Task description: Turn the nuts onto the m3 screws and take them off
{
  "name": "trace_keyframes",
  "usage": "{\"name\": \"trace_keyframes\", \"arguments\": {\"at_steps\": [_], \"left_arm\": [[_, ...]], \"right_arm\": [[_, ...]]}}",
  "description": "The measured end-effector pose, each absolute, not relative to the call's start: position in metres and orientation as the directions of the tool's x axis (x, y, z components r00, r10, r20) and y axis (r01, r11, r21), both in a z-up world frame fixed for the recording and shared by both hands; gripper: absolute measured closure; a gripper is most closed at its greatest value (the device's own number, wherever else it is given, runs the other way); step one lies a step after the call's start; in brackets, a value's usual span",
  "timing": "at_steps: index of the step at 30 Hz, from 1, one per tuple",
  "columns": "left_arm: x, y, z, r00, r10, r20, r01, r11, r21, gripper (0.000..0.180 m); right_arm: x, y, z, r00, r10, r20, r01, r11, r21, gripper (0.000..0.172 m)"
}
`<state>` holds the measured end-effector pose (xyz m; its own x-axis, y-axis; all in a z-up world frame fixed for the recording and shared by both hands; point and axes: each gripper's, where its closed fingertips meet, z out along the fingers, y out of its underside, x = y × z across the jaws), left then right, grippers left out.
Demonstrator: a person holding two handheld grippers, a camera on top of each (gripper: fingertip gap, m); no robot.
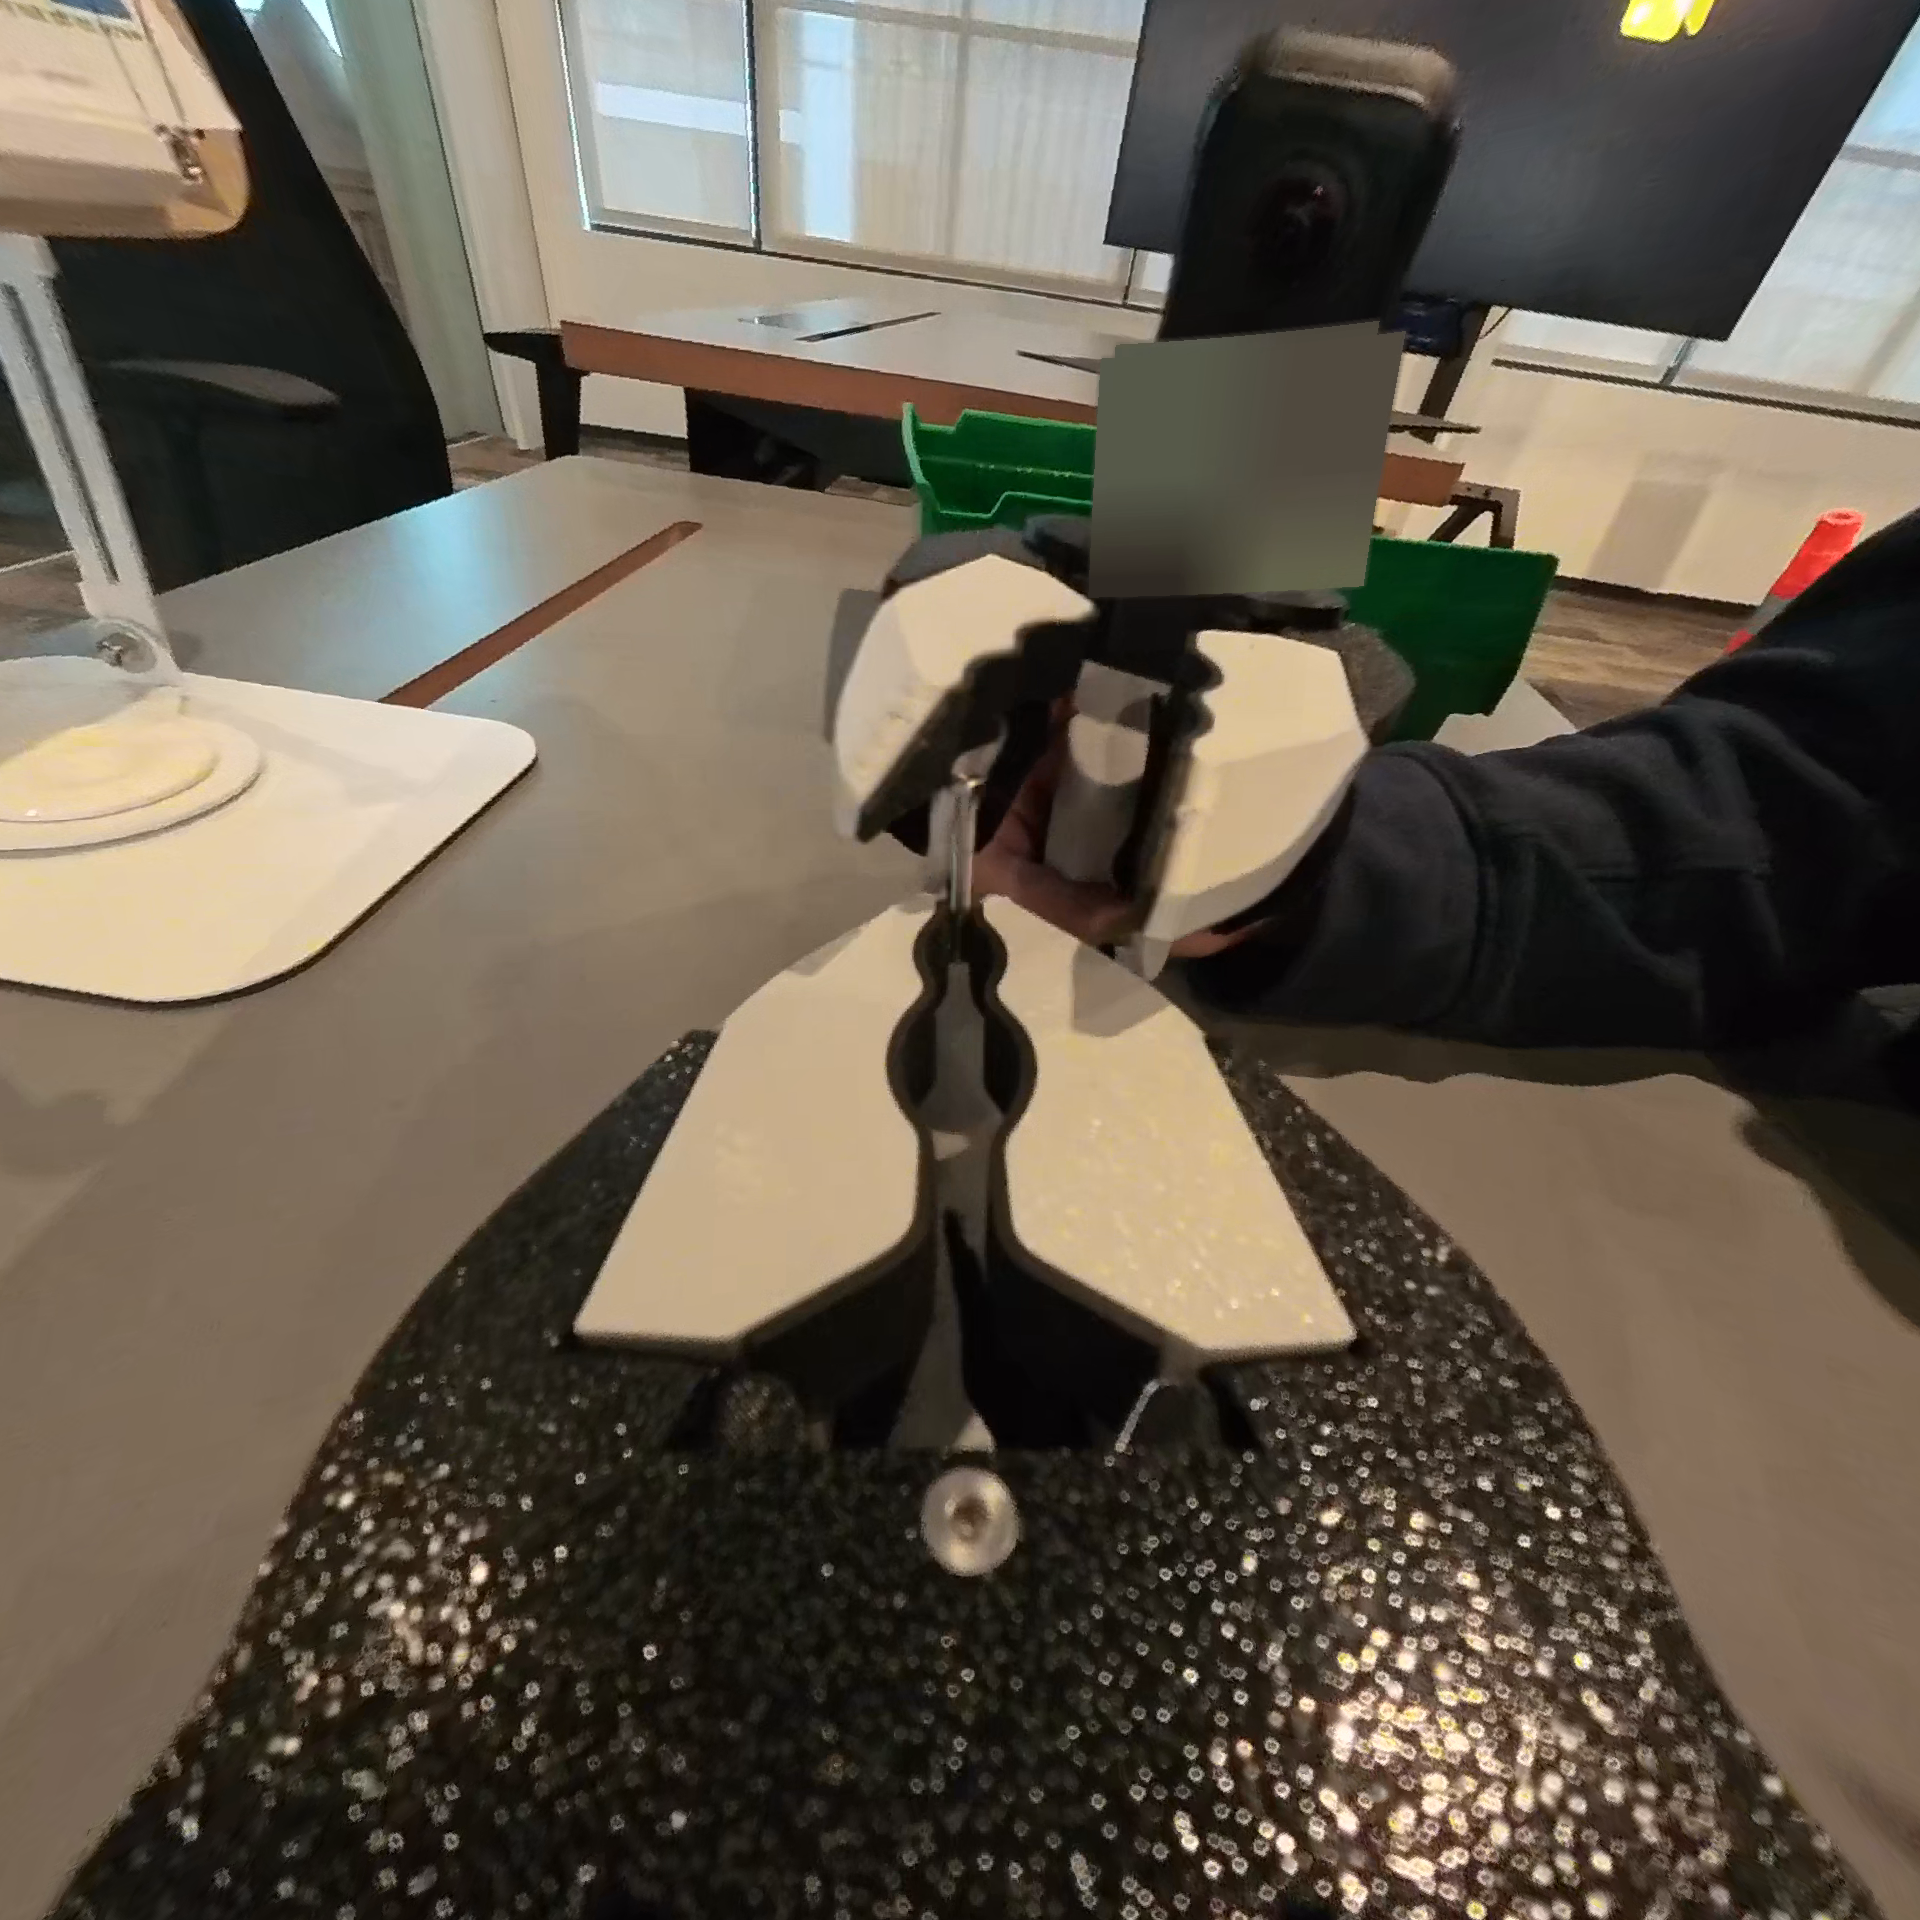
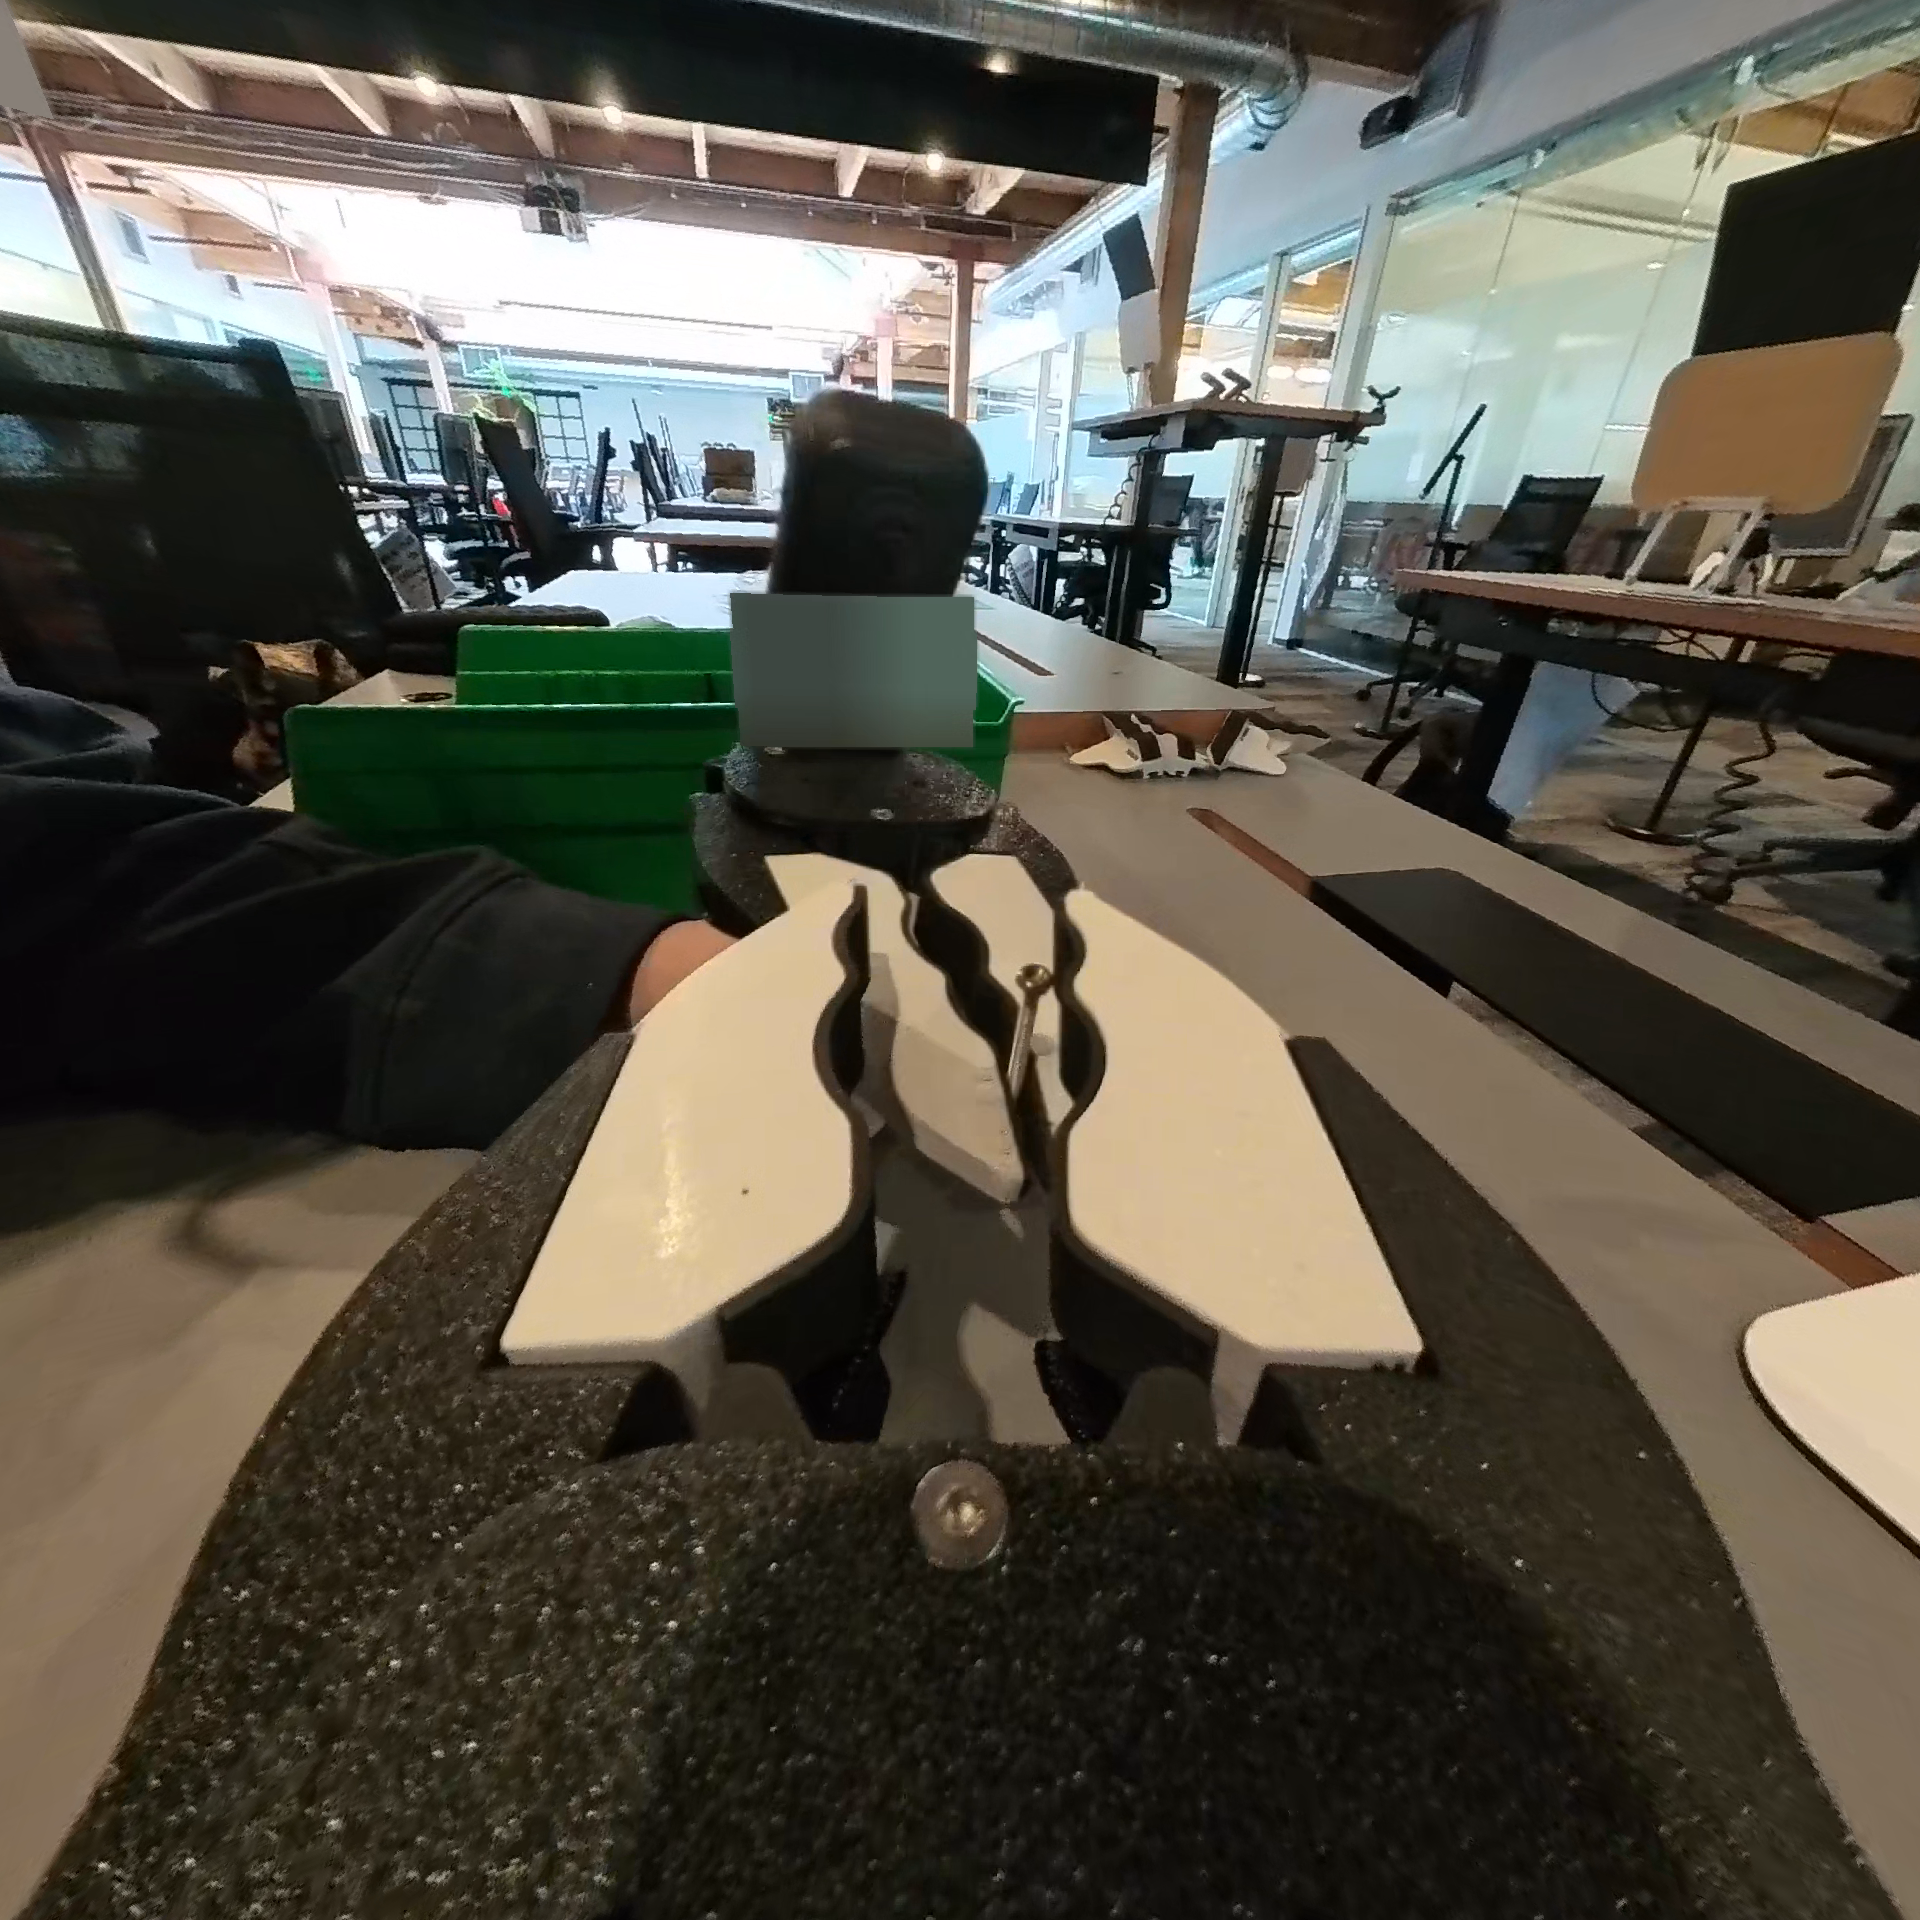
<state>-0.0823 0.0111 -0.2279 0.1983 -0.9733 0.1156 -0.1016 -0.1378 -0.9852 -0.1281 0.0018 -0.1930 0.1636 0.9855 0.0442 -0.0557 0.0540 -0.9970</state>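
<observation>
Two hand-held grippers meet above a wide grey desk (image 1: 312, 1091) in a large open office. Taking the green bin (image 2: 499, 769) as landmark: it stands on the desk behind both grippers, open-topped, with a second green bin (image 1: 1455, 623) beside it. Left of the bin, seen from the left gripper's camera, a white flat base with a round disc (image 1: 208, 790) lies on the desk, carrying a white upright stand. A brown slot (image 1: 540, 613) runs along the desk between the base and the bin. Beyond the bin are a wooden bench, tall windows and a dark screen (image 1: 1558, 156). In the right gripper's camera, a black strip (image 2: 1610, 1029) lies on the desk right of the bin, and rows of desks and black chairs stretch away under exposed beams and pipes.

In front of the bin, the left gripper (image 1: 958, 914) has its fingers clenched on a thin silver screw (image 1: 961, 831), which sticks out from the tips toward the other gripper. The right gripper (image 2: 961, 935) has its fingers released and spread wide; the screw (image 2: 1027, 1023) passes between them, close by the right-hand finger, and whether it touches that finger cannot be told. A nut cannot be made out. Dark sleeves (image 1: 1610, 883) cover both arms.

No writing on the desk can be read; grey patches hide the labels on both grippers.
</observation>
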Motion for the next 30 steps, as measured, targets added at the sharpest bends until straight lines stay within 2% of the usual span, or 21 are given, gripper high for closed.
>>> {"name": "trace_keyframes", "arguments": {"at_steps": [12, 18, 21, 26, 30], "left_arm": [[-0.084, 0.014, -0.228, 0.212, -0.968, 0.137, -0.096, -0.160, -0.982, 0.178], [-0.082, 0.007, -0.229, 0.165, -0.979, 0.122, -0.110, -0.141, -0.984, 0.178], [-0.081, 0.008, -0.230, 0.176, -0.978, 0.111, -0.122, -0.134, -0.983, 0.178], [-0.086, 0.024, -0.230, 0.347, -0.935, 0.065, -0.121, -0.113, -0.986, 0.178], [-0.093, 0.043, -0.236, 0.571, -0.818, -0.071, -0.238, -0.082, -0.968, 0.178]], "right_arm": [[-0.120, 0.003, -0.195, 0.172, 0.984, 0.037, -0.050, 0.046, -0.998, 0.138], [-0.115, 0.008, -0.195, 0.188, 0.981, 0.039, -0.034, 0.046, -0.998, 0.164], [-0.114, 0.010, -0.197, 0.204, 0.978, 0.049, -0.013, 0.053, -0.999, 0.167], [-0.120, 0.026, -0.197, 0.378, 0.924, 0.054, 0.010, 0.054, -0.998, 0.167], [-0.122, 0.043, -0.203, 0.617, 0.786, 0.036, 0.066, -0.006, -0.998, 0.167]]}}
